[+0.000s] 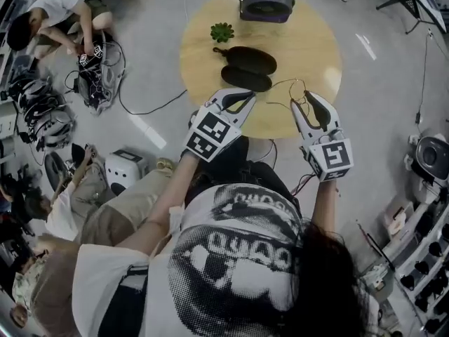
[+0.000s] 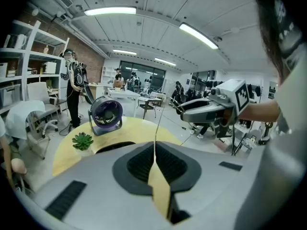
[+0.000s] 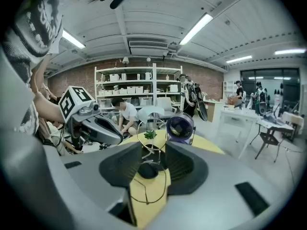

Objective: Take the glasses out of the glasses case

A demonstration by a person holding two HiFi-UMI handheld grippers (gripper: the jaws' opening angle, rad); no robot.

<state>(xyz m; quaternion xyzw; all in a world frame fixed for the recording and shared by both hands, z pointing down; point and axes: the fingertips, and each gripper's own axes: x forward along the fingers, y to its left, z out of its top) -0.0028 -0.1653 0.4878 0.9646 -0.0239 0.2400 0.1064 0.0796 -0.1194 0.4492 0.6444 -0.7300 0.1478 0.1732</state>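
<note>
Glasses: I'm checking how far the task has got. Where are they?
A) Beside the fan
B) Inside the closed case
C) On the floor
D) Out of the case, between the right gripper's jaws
D: in the right gripper view the thin wire-framed glasses sit between the right gripper's jaws, while the black glasses case lies open on the round table.

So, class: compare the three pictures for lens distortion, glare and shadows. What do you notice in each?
Head view: steep look down, the round table evenly lit, shadows faint. Left gripper view: strong fisheye bending, black corners, the ceiling light glaring white. Right gripper view: same bending, the ceiling bowed, black corners too.
</note>
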